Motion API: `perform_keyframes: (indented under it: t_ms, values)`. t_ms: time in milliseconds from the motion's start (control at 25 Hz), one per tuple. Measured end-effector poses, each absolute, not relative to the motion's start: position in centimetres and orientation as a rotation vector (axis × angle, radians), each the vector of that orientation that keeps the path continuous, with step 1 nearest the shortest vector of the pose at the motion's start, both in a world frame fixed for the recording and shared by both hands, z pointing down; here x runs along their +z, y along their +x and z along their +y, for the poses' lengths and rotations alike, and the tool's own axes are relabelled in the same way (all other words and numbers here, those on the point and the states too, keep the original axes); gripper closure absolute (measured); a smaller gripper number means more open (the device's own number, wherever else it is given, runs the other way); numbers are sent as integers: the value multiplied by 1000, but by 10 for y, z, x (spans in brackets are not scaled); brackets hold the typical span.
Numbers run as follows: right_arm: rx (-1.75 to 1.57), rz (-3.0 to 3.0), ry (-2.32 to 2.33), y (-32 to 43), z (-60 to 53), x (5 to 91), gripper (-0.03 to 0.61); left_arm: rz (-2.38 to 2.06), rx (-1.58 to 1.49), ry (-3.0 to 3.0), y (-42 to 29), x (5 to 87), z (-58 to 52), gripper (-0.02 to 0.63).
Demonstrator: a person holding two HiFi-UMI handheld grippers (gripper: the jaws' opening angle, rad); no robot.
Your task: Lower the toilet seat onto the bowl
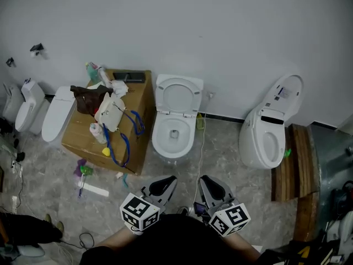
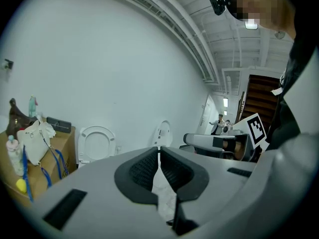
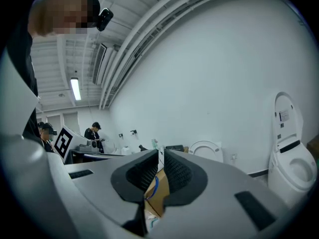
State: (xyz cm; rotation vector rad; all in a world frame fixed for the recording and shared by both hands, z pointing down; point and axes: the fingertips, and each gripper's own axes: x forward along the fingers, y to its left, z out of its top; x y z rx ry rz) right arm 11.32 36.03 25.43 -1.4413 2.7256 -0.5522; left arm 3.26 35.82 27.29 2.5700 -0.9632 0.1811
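**Washroom test area: seat raised, both grippers closed and empty**

Head view. Grey marbled floor [image 1: 231, 148] and a plain white wall [image 1: 220, 26].
- The toilet stands at the middle of the wall. Its toilet seat [image 1: 177, 95] is tipped up against the wall, above the open bowl [image 1: 174, 134].
- A cardboard box [image 1: 140, 106] sits just beside the bowl on the left. It carries a white bag [image 1: 110, 112], blue straps and small bottles.
- A second toilet [image 1: 269, 134] stands well apart on the right with its lid up. Wooden planks [image 1: 300, 159] lie next to it.
- Two more white fixtures [image 1: 55, 112] sit at the far left.
- The left gripper [image 1: 168, 180] and right gripper [image 1: 209, 180] are side by side at the bottom edge, near the person's body. Both point toward the bowl and touch nothing.

Left gripper view.
- The left gripper [image 2: 159, 153] has its jaws closed, the ribbed pads meeting at the tips, with nothing between them.
- Beyond it, the toilet seat [image 2: 96, 142] is upright against the wall and the cardboard box [image 2: 62, 146] is to the left.
- The right gripper [image 2: 214, 142] lies alongside.
- A person [image 2: 219, 123] stands far back in a corridor.

Right gripper view.
- The right gripper [image 3: 161, 156] has its jaws drawn together to a thin slit and holds nothing. Only the cardboard box [image 3: 162, 185] shows through the gap below.
- The toilet seat [image 3: 205, 148] is raised at the wall.
- The second toilet [image 3: 291, 166] is at the right edge.
- People [image 3: 94, 132] stand at a bench in the background.
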Motion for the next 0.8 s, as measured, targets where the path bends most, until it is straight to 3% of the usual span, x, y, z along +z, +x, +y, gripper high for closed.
perform_keyframes:
  t_ms: [320,800]
  values:
    - [-629,2722,-1415,152,361,265,523,-989,215,2558,73,279,366,591]
    - [-680,2740,-1378,156,343,275,523,-1007,231,2523,78,288,351,591]
